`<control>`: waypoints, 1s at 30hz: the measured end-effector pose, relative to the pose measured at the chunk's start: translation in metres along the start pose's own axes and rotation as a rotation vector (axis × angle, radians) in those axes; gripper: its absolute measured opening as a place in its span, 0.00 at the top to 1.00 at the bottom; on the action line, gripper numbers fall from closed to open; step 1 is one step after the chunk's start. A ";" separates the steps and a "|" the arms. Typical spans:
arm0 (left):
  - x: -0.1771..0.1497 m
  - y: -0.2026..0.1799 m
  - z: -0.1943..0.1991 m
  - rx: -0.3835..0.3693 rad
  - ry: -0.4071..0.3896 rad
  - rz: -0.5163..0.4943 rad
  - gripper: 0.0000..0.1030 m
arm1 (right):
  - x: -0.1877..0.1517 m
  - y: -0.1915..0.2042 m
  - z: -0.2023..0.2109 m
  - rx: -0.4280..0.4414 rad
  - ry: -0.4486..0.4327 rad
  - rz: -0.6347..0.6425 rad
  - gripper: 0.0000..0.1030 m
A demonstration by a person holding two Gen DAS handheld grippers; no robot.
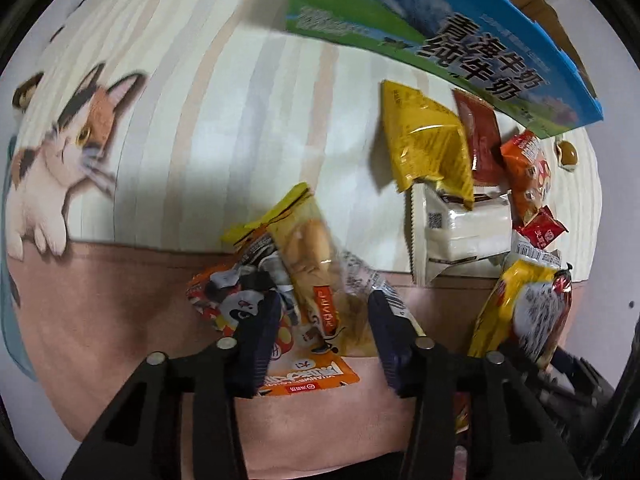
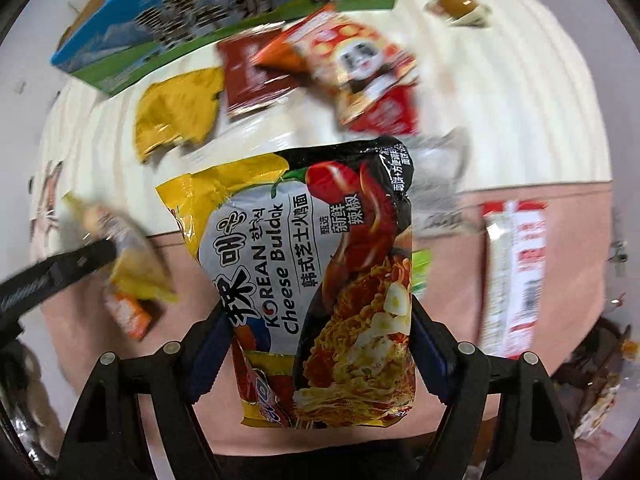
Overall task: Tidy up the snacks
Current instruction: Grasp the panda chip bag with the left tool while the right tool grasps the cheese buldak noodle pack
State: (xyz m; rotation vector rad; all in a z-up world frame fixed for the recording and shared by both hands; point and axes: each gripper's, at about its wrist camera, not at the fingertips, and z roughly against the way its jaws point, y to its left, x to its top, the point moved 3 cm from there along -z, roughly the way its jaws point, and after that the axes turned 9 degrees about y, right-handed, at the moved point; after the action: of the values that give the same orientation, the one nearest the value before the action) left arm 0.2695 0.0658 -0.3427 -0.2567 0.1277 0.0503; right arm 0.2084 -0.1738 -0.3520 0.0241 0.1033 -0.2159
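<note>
Barely begun: right gripper [image 2: 320, 320] clamps the noodle packet [image 2: 316, 280], left gripper [image 1: 322, 320] has narrowed around a bread snack [image 1: 316, 256] (contact unclear), most snacks [image 1: 460, 184] scattered beside the milk carton [image 1: 460, 40]

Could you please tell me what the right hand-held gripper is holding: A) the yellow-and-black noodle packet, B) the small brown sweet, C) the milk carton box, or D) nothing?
A: the right hand-held gripper has its fingers pressed on both sides of the noodle packet.
</note>
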 end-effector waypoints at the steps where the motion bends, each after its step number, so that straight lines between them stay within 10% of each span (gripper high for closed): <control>1: 0.001 0.004 -0.004 -0.027 0.009 0.026 0.55 | 0.005 -0.002 0.005 0.009 0.012 -0.004 0.19; 5: 0.000 0.029 -0.001 -0.149 0.018 0.161 0.55 | 0.020 0.004 -0.022 0.029 0.073 0.043 0.19; 11: -0.030 0.060 0.032 -0.143 -0.060 0.304 0.48 | 0.033 0.020 -0.064 0.089 0.114 0.147 0.07; 20: -0.055 0.089 -0.041 -0.184 0.020 0.507 0.43 | 0.053 0.024 -0.092 0.112 0.125 0.180 0.07; 30: -0.045 0.090 -0.060 -0.199 -0.022 0.512 0.38 | 0.029 0.058 -0.096 0.057 0.120 0.168 0.08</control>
State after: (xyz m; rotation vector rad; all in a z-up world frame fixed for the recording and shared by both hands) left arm 0.2120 0.1353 -0.4172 -0.4170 0.1647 0.5764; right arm 0.2396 -0.1195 -0.4493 0.1019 0.2137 -0.0494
